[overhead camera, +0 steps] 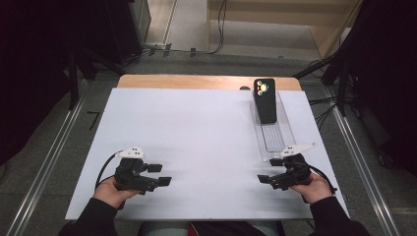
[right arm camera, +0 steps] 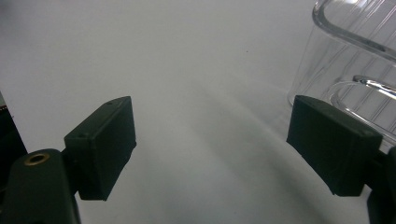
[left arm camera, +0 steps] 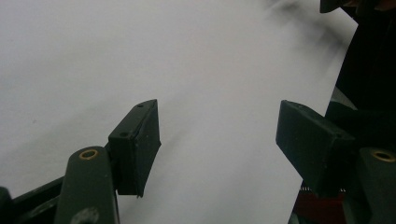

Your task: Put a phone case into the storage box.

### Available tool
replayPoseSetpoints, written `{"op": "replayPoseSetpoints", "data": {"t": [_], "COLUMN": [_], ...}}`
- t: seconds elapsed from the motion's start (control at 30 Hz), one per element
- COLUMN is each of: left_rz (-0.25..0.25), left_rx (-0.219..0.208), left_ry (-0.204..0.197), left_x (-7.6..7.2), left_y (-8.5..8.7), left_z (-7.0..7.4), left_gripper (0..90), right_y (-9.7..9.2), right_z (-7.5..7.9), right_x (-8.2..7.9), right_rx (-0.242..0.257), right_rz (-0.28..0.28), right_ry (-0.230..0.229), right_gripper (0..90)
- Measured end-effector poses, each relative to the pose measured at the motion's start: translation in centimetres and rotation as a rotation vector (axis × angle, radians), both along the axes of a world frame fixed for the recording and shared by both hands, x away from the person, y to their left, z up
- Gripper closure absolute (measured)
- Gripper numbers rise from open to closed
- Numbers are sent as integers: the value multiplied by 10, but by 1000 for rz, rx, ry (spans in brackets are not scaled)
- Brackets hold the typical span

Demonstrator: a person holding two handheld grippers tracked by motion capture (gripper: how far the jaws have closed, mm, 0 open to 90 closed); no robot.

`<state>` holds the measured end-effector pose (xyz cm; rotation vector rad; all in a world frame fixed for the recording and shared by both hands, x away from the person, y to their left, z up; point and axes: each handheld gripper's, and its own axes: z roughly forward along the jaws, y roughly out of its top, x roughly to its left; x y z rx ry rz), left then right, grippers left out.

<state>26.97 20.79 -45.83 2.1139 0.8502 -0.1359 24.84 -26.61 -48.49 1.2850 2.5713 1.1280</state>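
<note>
1. High view: a white table (overhead camera: 196, 137) spreads wide, bare except at its far right.
2. Next in size, a clear tray (overhead camera: 273, 133) lies lengthwise along the right edge, its near end just beside the right gripper (overhead camera: 271, 177).
3. A black phone (overhead camera: 264, 100) rests in the tray's far end, camera lenses up, well apart from both grippers.
4. Both tools are released: the left gripper (overhead camera: 158, 174) and the right one hover with jaws spread, holding nothing.
5. Likely risk: the right jaw sits close to the tray wall, so a careless reach could nudge the light tray and slide the phone.
</note>
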Motion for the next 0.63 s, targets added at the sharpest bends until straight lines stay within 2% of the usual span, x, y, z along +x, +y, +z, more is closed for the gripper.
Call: {"op": "replayPoseSetpoints", "data": {"t": [0.63], "left_rz": [-7], "left_rx": [6], "left_ry": [3], "left_x": [0], "left_y": [0], "left_z": [0], "left_gripper": [305], "right_y": [0], "right_z": [0], "right_x": [0], "right_rx": [-6], "right_rz": [3], "right_ry": [-1], "right_gripper": [138]}}
